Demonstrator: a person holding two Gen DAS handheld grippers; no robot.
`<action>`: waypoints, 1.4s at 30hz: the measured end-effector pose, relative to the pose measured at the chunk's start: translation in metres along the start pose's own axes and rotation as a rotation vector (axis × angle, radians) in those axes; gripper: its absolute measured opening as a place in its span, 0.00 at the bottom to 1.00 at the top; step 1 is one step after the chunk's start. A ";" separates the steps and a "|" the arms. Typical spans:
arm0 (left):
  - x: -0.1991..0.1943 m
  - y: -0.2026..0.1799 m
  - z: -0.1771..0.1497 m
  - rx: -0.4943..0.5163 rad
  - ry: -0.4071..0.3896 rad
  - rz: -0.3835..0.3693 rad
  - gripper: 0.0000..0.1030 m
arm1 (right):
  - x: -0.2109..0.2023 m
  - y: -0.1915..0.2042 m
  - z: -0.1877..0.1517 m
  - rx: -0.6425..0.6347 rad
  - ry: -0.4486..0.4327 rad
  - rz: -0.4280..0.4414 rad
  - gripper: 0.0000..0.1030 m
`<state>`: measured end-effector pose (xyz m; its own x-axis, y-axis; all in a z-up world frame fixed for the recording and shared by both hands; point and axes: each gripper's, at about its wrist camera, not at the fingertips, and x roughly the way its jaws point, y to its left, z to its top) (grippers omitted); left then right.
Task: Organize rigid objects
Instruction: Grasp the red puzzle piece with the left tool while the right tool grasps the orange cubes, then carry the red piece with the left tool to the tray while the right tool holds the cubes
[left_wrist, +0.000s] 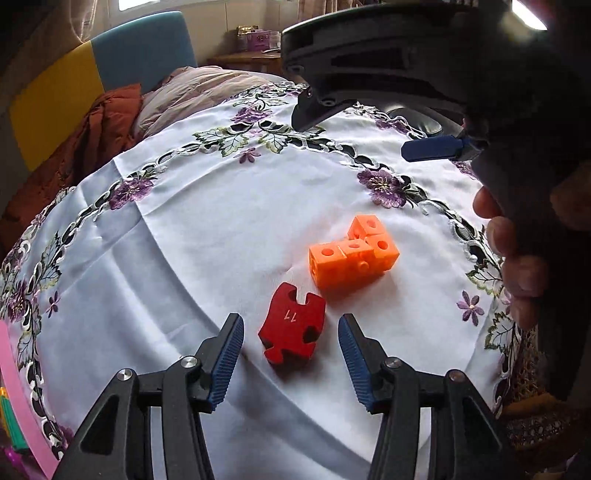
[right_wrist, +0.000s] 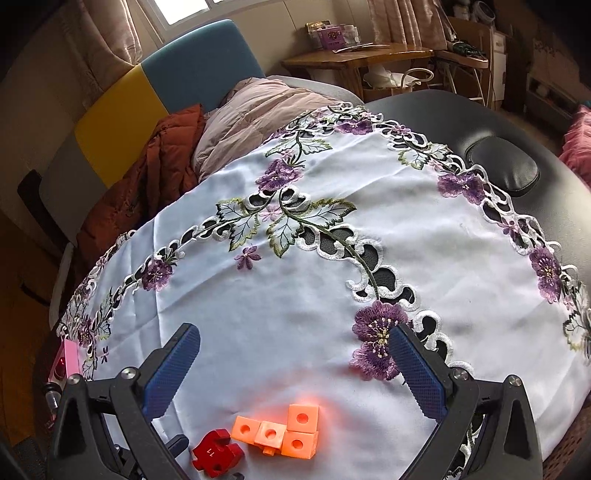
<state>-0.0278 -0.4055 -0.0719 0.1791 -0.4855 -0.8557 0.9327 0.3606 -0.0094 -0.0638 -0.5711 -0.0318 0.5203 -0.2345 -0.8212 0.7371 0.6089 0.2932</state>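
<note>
A red puzzle-shaped block (left_wrist: 291, 330) marked 11 lies flat on the white embroidered cloth (left_wrist: 207, 229), right beside a cluster of joined orange cubes (left_wrist: 352, 254). My left gripper (left_wrist: 291, 343) stands open around the red block, with a gap between each blue pad and the block. The right gripper (right_wrist: 293, 363) hangs open above the cloth, nothing between its fingers. The same red block (right_wrist: 216, 456) and orange cubes (right_wrist: 284, 432) lie below it near the bottom edge. In the left wrist view the right gripper's blue finger (left_wrist: 432, 147) and a person's hand (left_wrist: 517, 258) show at the right.
The cloth covers a black padded table (right_wrist: 498, 147). Beyond its far edge are folded quilts (right_wrist: 258, 107) and a yellow and blue headboard (right_wrist: 147, 96). A pink item (right_wrist: 68, 360) sits at the left table edge. A wooden side table (right_wrist: 362, 59) stands at the back.
</note>
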 end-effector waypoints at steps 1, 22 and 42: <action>0.004 0.000 0.002 0.002 0.007 -0.002 0.52 | 0.001 0.000 0.000 0.002 0.003 0.000 1.00; -0.047 0.078 -0.091 -0.352 -0.120 0.245 0.32 | 0.033 0.010 -0.017 -0.078 0.187 -0.037 1.00; -0.050 0.084 -0.098 -0.412 -0.179 0.186 0.31 | 0.035 0.063 -0.063 -0.369 0.280 -0.037 0.61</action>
<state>0.0107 -0.2725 -0.0806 0.4160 -0.4995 -0.7599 0.6848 0.7219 -0.0996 -0.0259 -0.4933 -0.0727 0.3231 -0.0783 -0.9431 0.5236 0.8449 0.1093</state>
